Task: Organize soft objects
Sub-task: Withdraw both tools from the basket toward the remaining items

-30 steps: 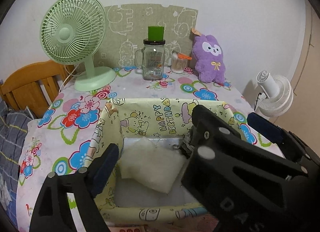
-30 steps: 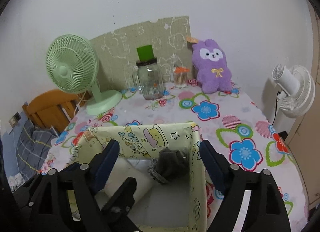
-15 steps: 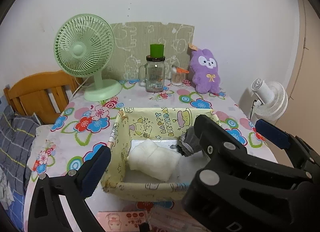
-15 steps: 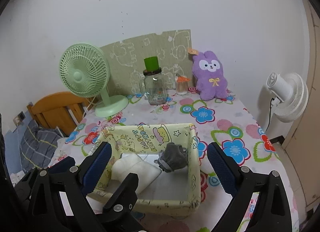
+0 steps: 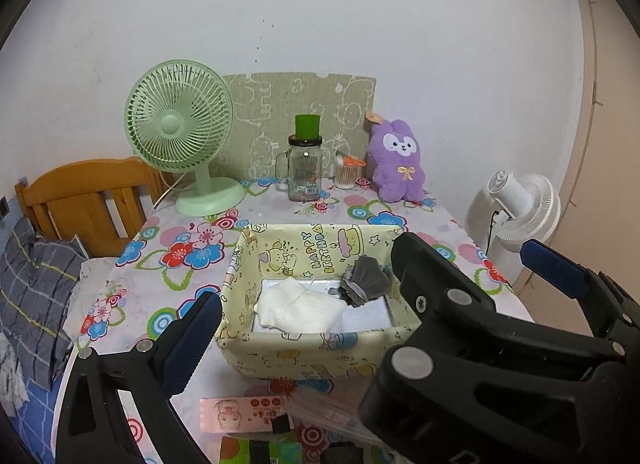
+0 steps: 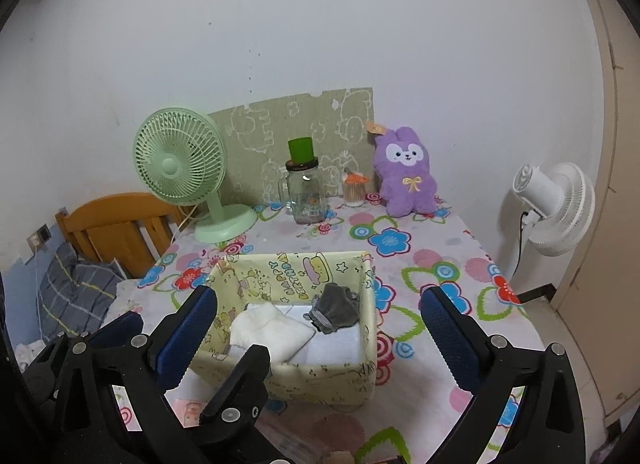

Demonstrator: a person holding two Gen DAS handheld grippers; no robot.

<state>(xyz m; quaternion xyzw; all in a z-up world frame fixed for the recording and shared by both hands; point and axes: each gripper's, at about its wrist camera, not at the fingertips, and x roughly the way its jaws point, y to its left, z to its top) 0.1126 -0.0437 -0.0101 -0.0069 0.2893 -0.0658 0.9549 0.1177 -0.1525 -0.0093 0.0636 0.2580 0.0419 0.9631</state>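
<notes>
Yellow fabric box [image 6: 320, 380] sits mid-counter [image 6: 432, 256]. Inside it: white cloth [image 6: 272, 332] at left, grey cloth [image 6: 336, 308] at right. Left tongs [image 5: 368, 296] spread, empty. Right tongs [image 6: 320, 328] opening, empty.

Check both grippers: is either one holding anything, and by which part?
Nothing is held. The left gripper is open and empty; the right gripper is opening, with nothing between its jaws.

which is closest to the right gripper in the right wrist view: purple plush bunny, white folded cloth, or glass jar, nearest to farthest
From the right gripper:
1. white folded cloth, in the box's left half, just ahead of the fingers.
2. glass jar, mid-table toward the back, beyond the box.
3. purple plush bunny, back right, against the wall.
</notes>
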